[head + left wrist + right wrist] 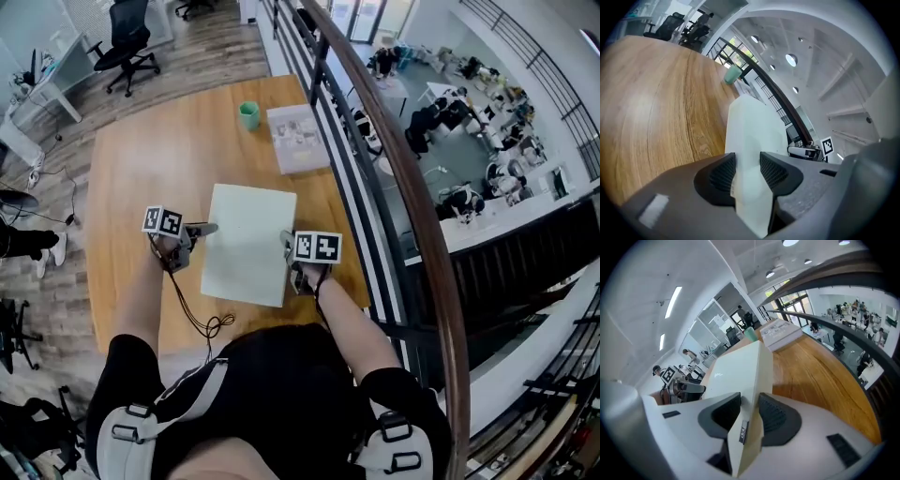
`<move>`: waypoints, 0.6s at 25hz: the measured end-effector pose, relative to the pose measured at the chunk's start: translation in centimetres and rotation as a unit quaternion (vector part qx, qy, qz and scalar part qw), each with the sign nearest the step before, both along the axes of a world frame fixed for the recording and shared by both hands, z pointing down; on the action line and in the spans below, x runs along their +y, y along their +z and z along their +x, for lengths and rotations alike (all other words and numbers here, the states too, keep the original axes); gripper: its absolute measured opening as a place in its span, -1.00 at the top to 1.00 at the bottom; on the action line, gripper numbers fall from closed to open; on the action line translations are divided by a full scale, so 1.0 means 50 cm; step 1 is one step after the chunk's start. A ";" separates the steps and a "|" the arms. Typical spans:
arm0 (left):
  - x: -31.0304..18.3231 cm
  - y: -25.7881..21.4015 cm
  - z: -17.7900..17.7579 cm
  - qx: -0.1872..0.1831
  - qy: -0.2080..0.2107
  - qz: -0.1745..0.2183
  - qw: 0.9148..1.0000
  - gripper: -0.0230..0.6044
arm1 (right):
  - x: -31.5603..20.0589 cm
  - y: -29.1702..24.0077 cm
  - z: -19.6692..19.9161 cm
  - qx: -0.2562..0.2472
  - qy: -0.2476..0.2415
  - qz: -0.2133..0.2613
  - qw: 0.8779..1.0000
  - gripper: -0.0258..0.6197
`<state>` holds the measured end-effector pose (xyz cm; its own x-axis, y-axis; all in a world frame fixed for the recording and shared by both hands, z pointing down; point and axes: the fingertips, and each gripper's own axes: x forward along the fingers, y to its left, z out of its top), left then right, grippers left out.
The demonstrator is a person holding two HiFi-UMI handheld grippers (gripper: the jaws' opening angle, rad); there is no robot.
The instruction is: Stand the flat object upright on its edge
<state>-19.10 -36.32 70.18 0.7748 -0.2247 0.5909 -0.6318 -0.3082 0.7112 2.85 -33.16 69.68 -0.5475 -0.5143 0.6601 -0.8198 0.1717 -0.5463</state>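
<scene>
The flat object is a thin white rectangular box [248,244] over the middle of the wooden table [141,159], held between both grippers. My left gripper [208,228] is shut on its left edge; in the left gripper view the white box [752,126] fills the gap of the left gripper [747,161], with both ribbed pads against it. My right gripper [286,246] is shut on the box's right edge near the front corner. In the right gripper view the box [740,366] sits edge-on in the right gripper [749,401] and casts a shadow on the wood below.
A green cup [248,114] and a flat grey book-like pack [298,138] lie at the table's far side. A dark railing [375,159] runs along the table's right edge, above a lower floor. A black cable [202,323] hangs from the left gripper. An office chair [127,42] stands far left.
</scene>
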 end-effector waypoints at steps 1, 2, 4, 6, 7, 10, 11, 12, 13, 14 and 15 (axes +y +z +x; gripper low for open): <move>0.000 -0.018 0.000 0.002 0.000 0.013 1.000 0.41 | -0.007 -0.015 0.002 0.002 -0.004 0.013 1.000 0.53; 0.000 -0.035 0.002 0.004 -0.001 0.027 1.000 0.41 | -0.015 -0.030 0.004 0.004 -0.007 0.026 1.000 0.53; 0.000 -0.068 0.005 0.005 -0.001 0.054 0.999 0.41 | -0.031 -0.064 0.009 0.011 -0.015 0.054 0.998 0.53; -0.003 -0.098 0.007 -0.003 0.000 0.084 0.996 0.41 | -0.048 -0.105 0.010 0.026 -0.026 0.089 0.995 0.53; -0.005 -0.114 0.008 -0.006 0.000 0.101 0.995 0.41 | -0.057 -0.129 0.010 0.036 -0.032 0.110 0.993 0.53; -0.016 -0.163 0.014 -0.001 -0.012 0.147 0.989 0.41 | -0.087 -0.195 0.014 0.061 -0.047 0.171 0.982 0.53; -0.021 -0.177 0.016 0.001 -0.017 0.161 0.987 0.41 | -0.097 -0.211 0.016 0.065 -0.052 0.186 0.979 0.53; -0.025 -0.191 0.018 0.002 -0.022 0.178 0.984 0.41 | -0.107 -0.225 0.019 0.067 -0.058 0.199 0.976 0.52; -0.030 -0.207 0.020 0.001 -0.027 0.196 0.980 0.41 | -0.117 -0.238 0.023 0.068 -0.062 0.210 0.973 0.52; -0.033 -0.224 0.024 -0.002 -0.032 0.217 0.976 0.42 | -0.125 -0.250 0.029 0.070 -0.064 0.222 0.970 0.52; -0.037 -0.241 0.029 -0.006 -0.037 0.239 0.970 0.43 | -0.133 -0.264 0.036 0.072 -0.064 0.234 0.967 0.52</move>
<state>-17.66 -38.17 58.12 0.7400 -0.5293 0.4150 -0.6720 -0.5547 0.4907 4.67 -39.80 56.46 -0.5471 -0.7092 0.4446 -0.8367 0.4786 -0.2662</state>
